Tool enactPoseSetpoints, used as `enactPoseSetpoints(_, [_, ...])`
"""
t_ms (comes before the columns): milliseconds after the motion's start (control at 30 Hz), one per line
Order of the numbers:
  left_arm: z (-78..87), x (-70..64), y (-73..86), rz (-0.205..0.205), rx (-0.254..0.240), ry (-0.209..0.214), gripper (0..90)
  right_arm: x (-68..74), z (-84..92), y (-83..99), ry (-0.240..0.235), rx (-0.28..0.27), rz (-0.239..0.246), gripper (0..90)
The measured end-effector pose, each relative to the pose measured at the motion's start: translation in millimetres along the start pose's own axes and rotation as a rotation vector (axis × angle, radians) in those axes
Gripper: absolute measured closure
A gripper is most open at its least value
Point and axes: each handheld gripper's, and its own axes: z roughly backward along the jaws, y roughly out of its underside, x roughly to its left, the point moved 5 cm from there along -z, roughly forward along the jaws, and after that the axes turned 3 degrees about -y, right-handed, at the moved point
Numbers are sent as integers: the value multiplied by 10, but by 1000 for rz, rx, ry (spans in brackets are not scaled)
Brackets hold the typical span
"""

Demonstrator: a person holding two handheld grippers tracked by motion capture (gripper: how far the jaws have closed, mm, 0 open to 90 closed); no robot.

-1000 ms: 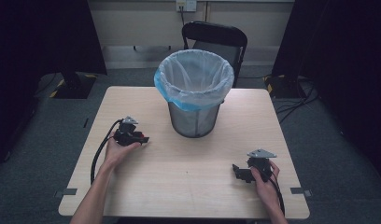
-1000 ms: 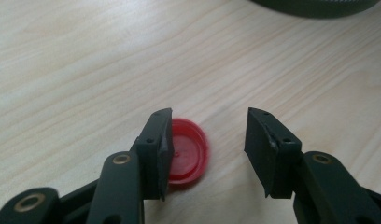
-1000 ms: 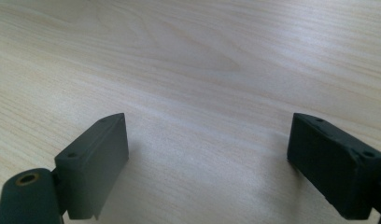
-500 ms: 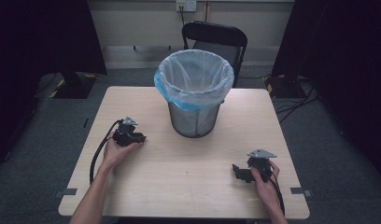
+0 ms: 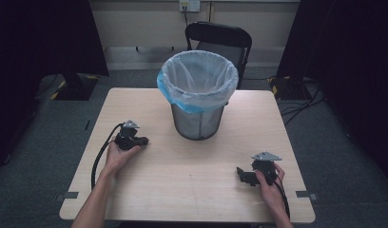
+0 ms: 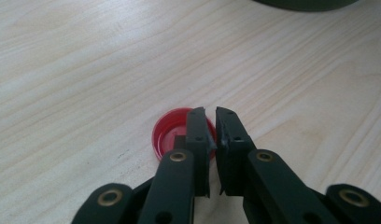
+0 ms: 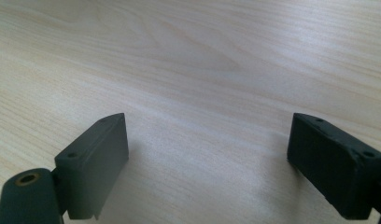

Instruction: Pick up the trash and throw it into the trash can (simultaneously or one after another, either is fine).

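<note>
My left gripper (image 6: 212, 128) has just been closing and now pinches the rim of the red cap (image 6: 172, 135) lying on the table (image 5: 192, 180), so I should lift it straight, keeping it level, while my right gripper (image 7: 207, 149) gapes wide, empty

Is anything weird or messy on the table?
Nothing is spilled or broken. One small thing: a red bottle cap lies open side up on the wooden table, and the left gripper has just closed on its rim. The lined bin stands upright.
</note>
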Motion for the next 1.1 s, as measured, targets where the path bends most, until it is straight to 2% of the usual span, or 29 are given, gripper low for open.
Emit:
enactPoseSetpoints(300, [31, -19, -9, 21, -22, 43, 862, 0, 0, 0, 0, 0, 0, 115])
enactPoseSetpoints(733, [158, -39, -86, 46, -87, 72, 864, 0, 0, 0, 0, 0, 0, 115])
enactPoseSetpoints(1100, [342, -75, -205, 56, -176, 95, 864, 0, 0, -1, 1, 0, -1, 115])
